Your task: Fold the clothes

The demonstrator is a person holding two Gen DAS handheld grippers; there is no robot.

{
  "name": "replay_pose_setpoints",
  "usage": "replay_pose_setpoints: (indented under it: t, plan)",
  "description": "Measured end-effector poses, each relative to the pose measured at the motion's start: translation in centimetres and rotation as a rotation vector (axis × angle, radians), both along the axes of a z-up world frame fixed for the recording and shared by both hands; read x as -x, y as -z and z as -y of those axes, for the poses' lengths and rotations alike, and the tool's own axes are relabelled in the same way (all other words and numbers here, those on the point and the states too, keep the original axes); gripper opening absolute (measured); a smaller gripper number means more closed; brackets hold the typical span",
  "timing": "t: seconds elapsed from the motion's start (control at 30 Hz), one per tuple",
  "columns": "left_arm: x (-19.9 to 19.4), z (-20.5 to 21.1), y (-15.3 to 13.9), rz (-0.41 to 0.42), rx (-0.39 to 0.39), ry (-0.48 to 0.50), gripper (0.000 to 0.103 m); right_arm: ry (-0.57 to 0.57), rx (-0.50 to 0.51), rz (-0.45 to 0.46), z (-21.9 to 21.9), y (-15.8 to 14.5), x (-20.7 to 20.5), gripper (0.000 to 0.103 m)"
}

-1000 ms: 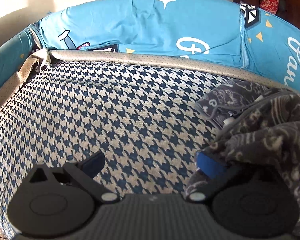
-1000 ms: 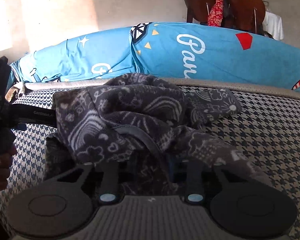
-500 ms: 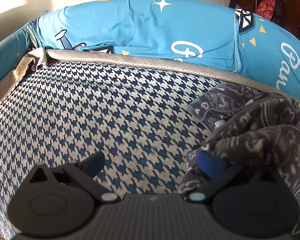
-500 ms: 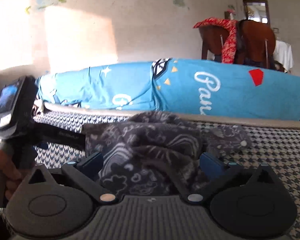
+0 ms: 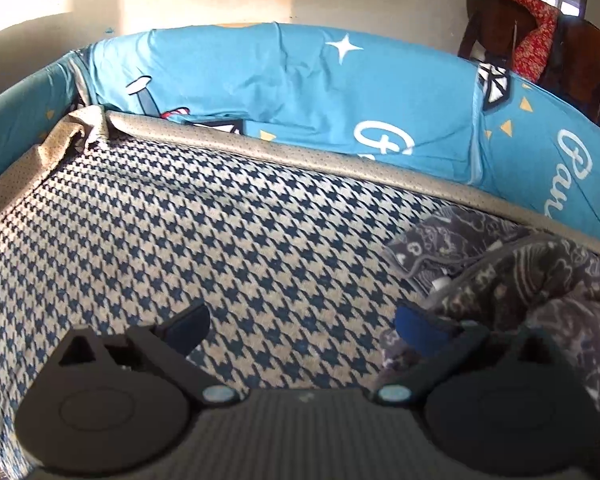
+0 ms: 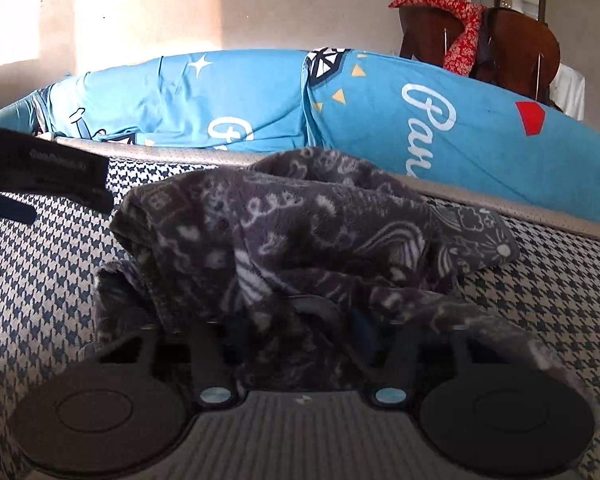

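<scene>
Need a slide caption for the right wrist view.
Right tool shut on crumpled grey patterned garment atop houndstooth bed cover; left tool alongside.

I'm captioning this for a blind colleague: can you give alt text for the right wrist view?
The right gripper is shut on a crumpled grey patterned garment lying on a houndstooth cushion. Blue printed fabric runs behind.

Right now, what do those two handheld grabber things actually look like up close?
Both are matte black plastic. Each left gripper and right gripper shows two round disc housings, a ribbed grey centre panel, two pale blue-grey pivot studs, and angled arms ending in blue finger pads. Seen from the right camera, the left one's side carries small, illegible white lettering.
</scene>
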State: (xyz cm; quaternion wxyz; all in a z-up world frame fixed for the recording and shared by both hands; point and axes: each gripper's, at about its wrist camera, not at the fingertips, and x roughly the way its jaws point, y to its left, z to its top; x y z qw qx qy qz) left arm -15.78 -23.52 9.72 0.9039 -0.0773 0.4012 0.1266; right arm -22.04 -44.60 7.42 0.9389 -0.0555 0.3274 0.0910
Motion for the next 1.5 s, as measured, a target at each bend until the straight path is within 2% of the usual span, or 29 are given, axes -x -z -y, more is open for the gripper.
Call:
replay_pose_setpoints:
  t: [0.03, 0.13, 0.43, 0.77, 0.9, 0.97, 1.1, 1.2, 1.33, 1.5]
  plan:
    - [0.0, -0.3, -0.1, -0.002, 0.002, -0.011, 0.103, -0.003, -0.006, -0.002, 0.1, 0.0, 0.1, 0.033]
    - [-0.2, -1.2, 0.0, -0.012, 0.025, -0.042, 0.103, -0.038, -0.028, -0.02, 0.4, -0.4, 0.7, 0.021]
    - [0.1, -0.4, 0.0, 0.004, 0.015, -0.029, 0.103, -0.322, -0.147, -0.11, -0.2, -0.5, 4.8, 0.017]
    - [0.7, 1.8, -0.9, 0.066, 0.044, 0.091, 0.103, -0.63, -0.089, -0.206, -4.6, 1.7, 9.5, 0.017]
    - [0.8, 3.4, -0.6, 0.064, 0.033, 0.164, 0.103, -0.637, -0.065, -0.216, -5.1, 2.2, 9.7, 0.017]
    - [0.7, 4.3, -0.1, 0.05, 0.012, 0.198, 0.103, -0.627, -0.074, -0.216, -5.0, 2.1, 9.6, 0.021]
    - [0.1, 6.3, 1.7, -0.031, -0.043, 0.257, 0.103, -0.623, -0.069, -0.192, -4.6, 1.3, 9.6, 0.022]
    - [0.0, 6.7, 2.9, -0.072, -0.06, 0.263, 0.103, -0.62, -0.079, -0.16, -3.5, 0.3, 9.6, 0.025]
    - [-0.2, 6.2, 3.5, -0.099, -0.049, 0.244, 0.103, -0.592, -0.116, -0.092, -1.1, -1.6, 9.8, 0.041]
    - [-0.3, 5.6, 4.0, -0.12, -0.003, 0.228, 0.103, -0.501, -0.166, -0.028, 2.0, -3.6, 8.7, 0.045]
